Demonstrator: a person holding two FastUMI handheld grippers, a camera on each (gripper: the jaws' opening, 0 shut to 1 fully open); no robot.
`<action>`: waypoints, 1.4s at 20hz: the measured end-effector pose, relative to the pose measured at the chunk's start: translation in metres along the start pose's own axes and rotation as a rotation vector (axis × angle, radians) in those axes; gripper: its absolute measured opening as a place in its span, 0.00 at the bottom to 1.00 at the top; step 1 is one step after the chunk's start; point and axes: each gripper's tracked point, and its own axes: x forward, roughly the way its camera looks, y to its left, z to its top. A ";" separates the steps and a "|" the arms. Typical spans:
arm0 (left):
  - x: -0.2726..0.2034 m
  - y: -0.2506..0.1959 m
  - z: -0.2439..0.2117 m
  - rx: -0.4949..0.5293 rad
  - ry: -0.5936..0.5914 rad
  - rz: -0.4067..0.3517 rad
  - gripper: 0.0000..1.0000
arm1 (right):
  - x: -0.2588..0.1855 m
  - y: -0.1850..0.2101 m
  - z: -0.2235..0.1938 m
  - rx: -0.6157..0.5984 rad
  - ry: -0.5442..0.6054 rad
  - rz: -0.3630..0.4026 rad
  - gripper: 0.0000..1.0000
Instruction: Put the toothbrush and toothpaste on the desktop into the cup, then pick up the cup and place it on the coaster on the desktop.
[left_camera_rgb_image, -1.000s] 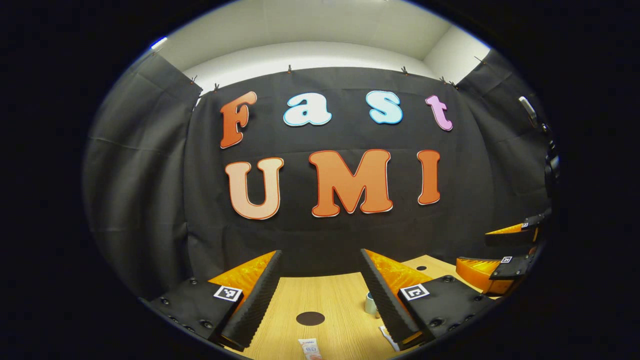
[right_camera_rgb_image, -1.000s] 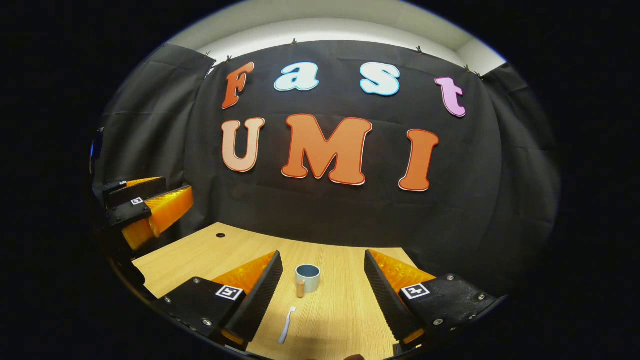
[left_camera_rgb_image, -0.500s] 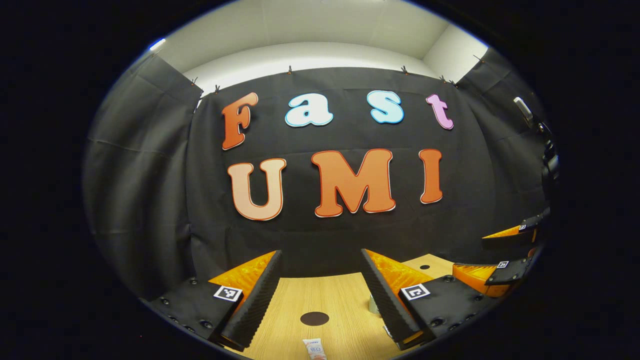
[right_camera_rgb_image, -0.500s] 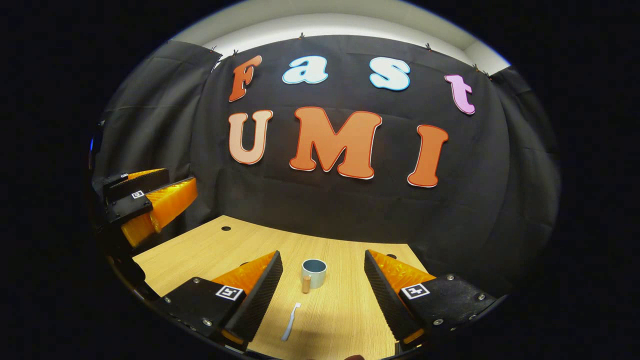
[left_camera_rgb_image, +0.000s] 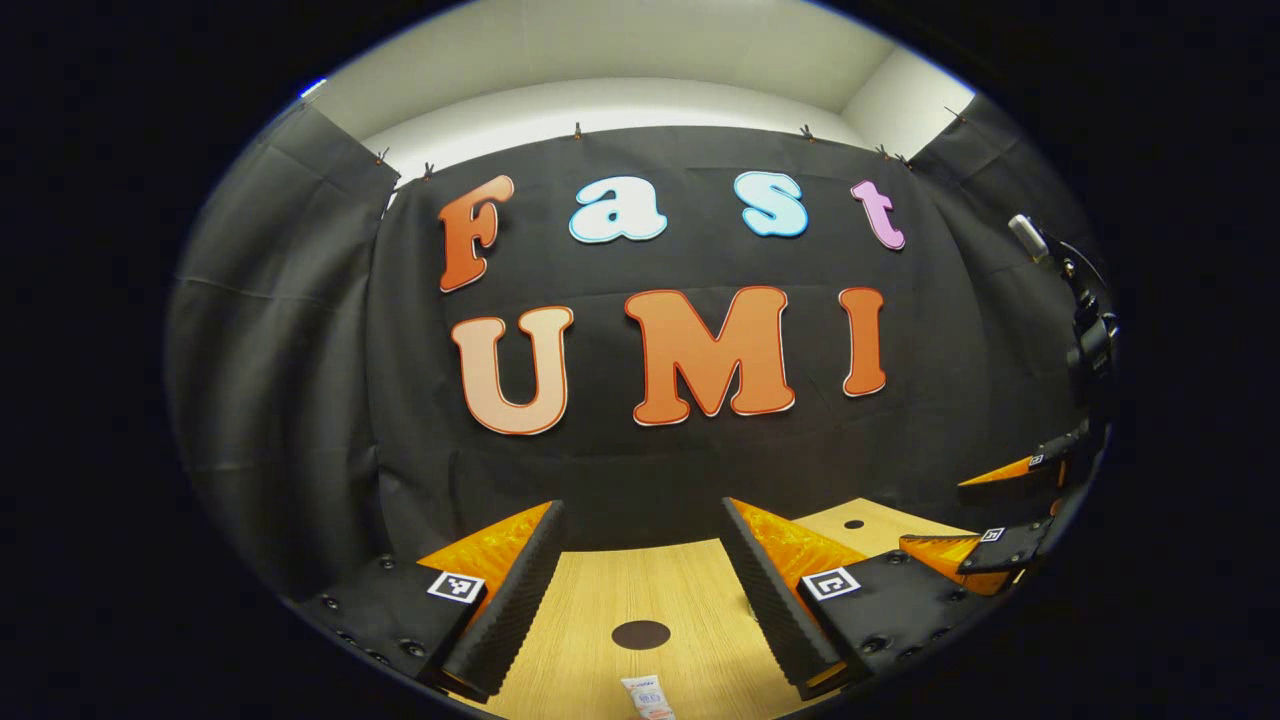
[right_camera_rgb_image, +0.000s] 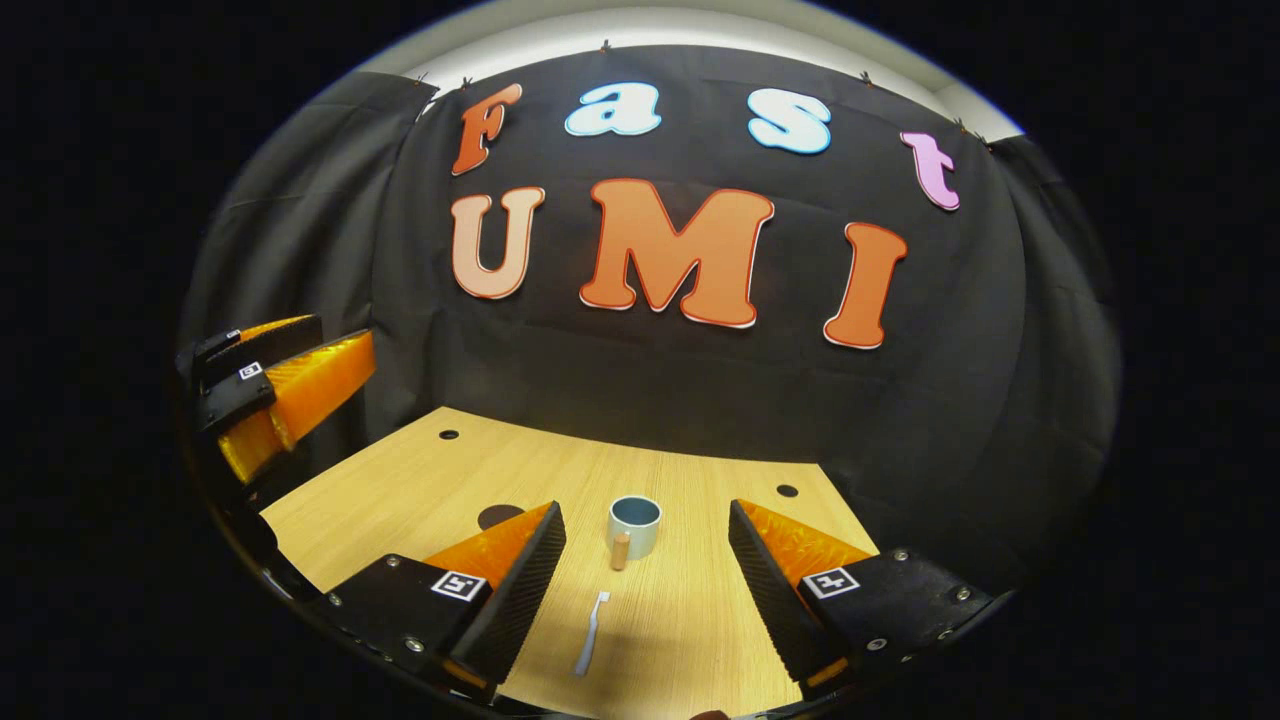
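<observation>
Pale wooden desktop carries a small grey-blue cup with a wooden handle and a white toothbrush nearer the wide-open right gripper. Before the open left gripper lie a dark round coaster and a white toothpaste tube.

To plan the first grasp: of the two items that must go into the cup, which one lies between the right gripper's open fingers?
The toothbrush, lying flat on the desk just before the cup. The toothpaste tube lies ahead of the left gripper.
</observation>
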 end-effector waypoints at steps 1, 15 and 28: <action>0.002 0.002 -0.002 0.000 0.007 -0.009 1.00 | 0.003 0.002 -0.004 0.002 0.020 -0.003 0.99; 0.009 0.050 -0.051 0.008 0.089 -0.077 0.99 | 0.030 0.043 -0.097 0.000 0.366 -0.005 0.97; 0.022 0.066 -0.107 0.040 0.266 0.077 1.00 | 0.087 0.047 -0.204 -0.018 0.727 0.114 0.83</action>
